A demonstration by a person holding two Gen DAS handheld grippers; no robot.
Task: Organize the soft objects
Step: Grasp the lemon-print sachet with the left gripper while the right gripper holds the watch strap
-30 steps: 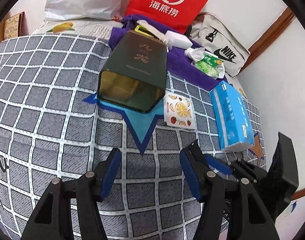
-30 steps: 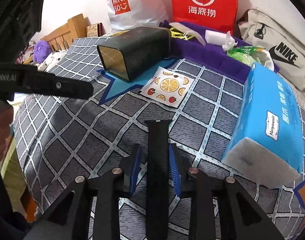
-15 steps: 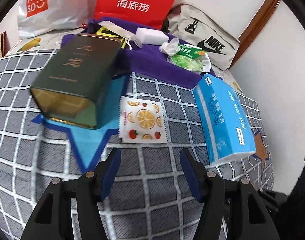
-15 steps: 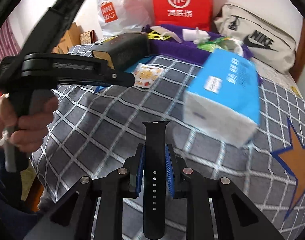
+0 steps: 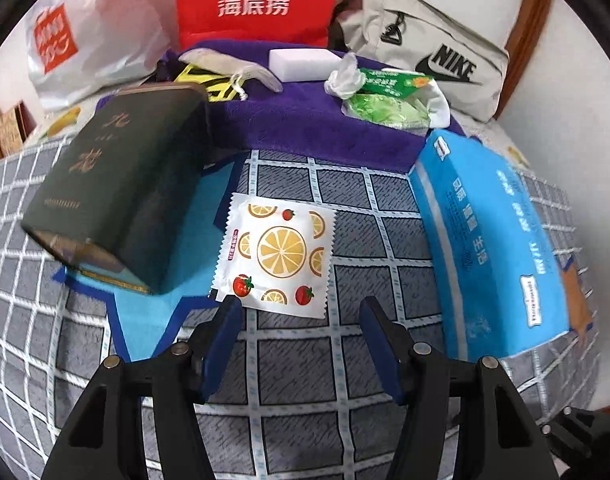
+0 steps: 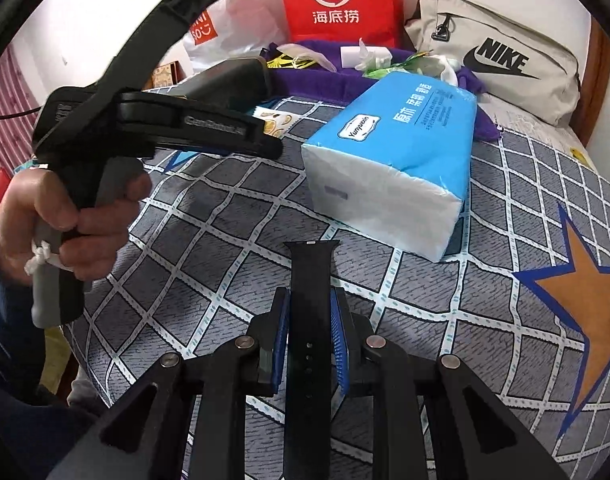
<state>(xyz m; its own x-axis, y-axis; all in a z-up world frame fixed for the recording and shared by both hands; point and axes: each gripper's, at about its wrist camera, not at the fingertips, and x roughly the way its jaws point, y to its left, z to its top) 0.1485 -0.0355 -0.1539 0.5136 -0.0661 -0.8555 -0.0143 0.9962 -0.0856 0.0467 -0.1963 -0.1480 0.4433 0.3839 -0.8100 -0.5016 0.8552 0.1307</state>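
My landmark is the white square sachet printed with lemon slices and strawberries [image 5: 276, 255], lying flat on the grey checked bedspread [image 5: 357, 364]. My left gripper [image 5: 301, 322] hangs just short of the sachet's near edge with its blue-padded jaws standing apart and nothing between them. To the left of the sachet, the dark green rectangular tin with gold lettering [image 5: 121, 196] lies on its side over a light blue star patch [image 5: 145, 312], its edge touching or nearly touching the sachet. To the right of the sachet lies the blue plastic-wrapped pack of tissues [image 5: 493, 248], apart from it. Beyond the sachet a purple towel [image 5: 305, 128] carries a white foam block [image 5: 305, 65] and a crumpled green-and-white packet [image 5: 393, 96]; behind that stand a red shopping bag [image 5: 257, 0] and a beige Nike bag [image 5: 425, 48]. My right gripper [image 6: 309, 328] is clamped on a black rubber watch strap [image 6: 311, 276], which sticks out forward above the bedspread, on the near side of the tissue pack from the sachet.
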